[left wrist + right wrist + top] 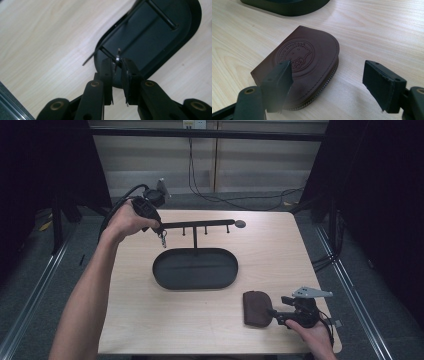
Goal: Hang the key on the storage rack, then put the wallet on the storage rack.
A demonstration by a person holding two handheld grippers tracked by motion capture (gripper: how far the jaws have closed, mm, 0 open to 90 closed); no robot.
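A black stand [195, 237] has an oval tray base [165, 270] and a horizontal bar with several short pegs [205, 224]. At the bar's left end, my left gripper [160, 231] is shut on a thin metal ring [163, 240]. In the left gripper view the ring [117, 56] sits pinched between the jaw tips [116, 65], above the tray base [150, 37]. A brown leather zip pouch [256, 308] lies near the front right. My right gripper [275, 314] is open at its right side. In the right gripper view [329, 71] one jaw hangs over the pouch [312, 50] and the other over bare table.
The wooden table [270, 255] ends just right of my right hand. Cables hang along the back wall [192, 170]. Dark frame posts [57, 225] stand at both sides of the table.
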